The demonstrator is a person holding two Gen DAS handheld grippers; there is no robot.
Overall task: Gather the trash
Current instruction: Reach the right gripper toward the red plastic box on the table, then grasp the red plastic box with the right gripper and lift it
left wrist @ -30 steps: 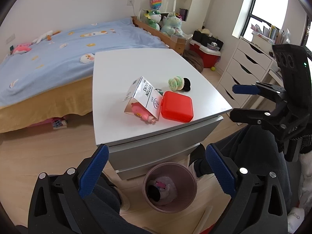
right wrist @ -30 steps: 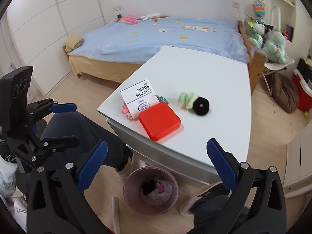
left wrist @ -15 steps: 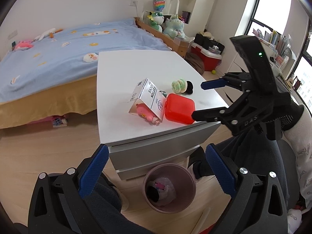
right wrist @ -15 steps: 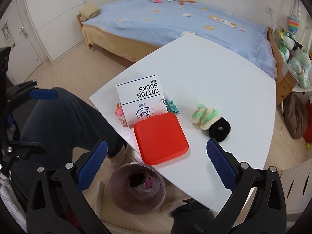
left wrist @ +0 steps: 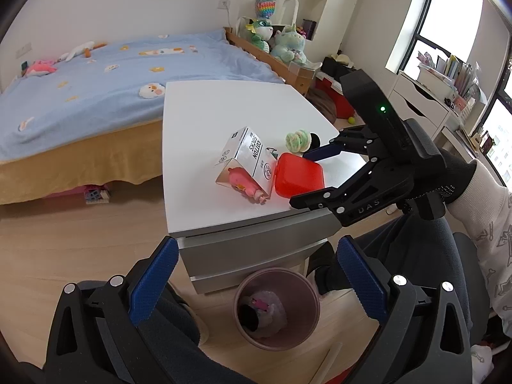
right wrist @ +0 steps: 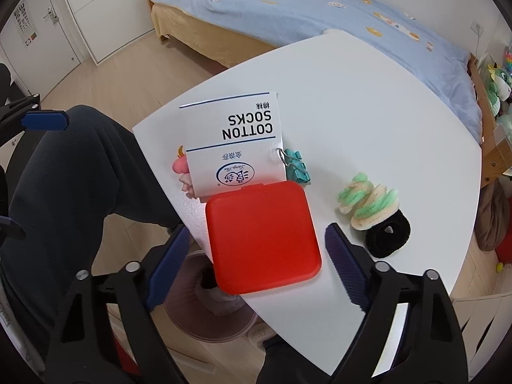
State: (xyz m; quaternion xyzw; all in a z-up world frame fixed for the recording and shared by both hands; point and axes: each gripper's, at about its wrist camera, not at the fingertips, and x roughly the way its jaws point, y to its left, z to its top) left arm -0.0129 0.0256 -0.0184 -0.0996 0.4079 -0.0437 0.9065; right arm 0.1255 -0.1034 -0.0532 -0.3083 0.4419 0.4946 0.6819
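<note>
A flat red case (right wrist: 263, 237) lies at the near edge of the white table (right wrist: 368, 121), also seen in the left wrist view (left wrist: 299, 175). My right gripper (right wrist: 256, 262) is open, its jaws to either side of the case; it also shows in the left wrist view (left wrist: 302, 177). A white "COTTON SOCKS" box (right wrist: 233, 147) leans over a pink toy (left wrist: 244, 185). A mauve trash bin (left wrist: 276, 308) with trash inside stands on the floor below the table edge. My left gripper (left wrist: 256, 284) is open and empty, held low above the floor near the bin.
A teal binder clip (right wrist: 296, 166), a green-and-cream scrunchie (right wrist: 368, 200) and a black scrunchie (right wrist: 387, 235) lie on the table. A bed (left wrist: 80, 96) stands behind. White drawers (left wrist: 419, 108) stand at the right. A person's dark-trousered legs (right wrist: 73, 185) are by the table.
My right gripper has moved forward and down over the table edge until its open jaws flank the red case. My left gripper has stayed low near the bin.
</note>
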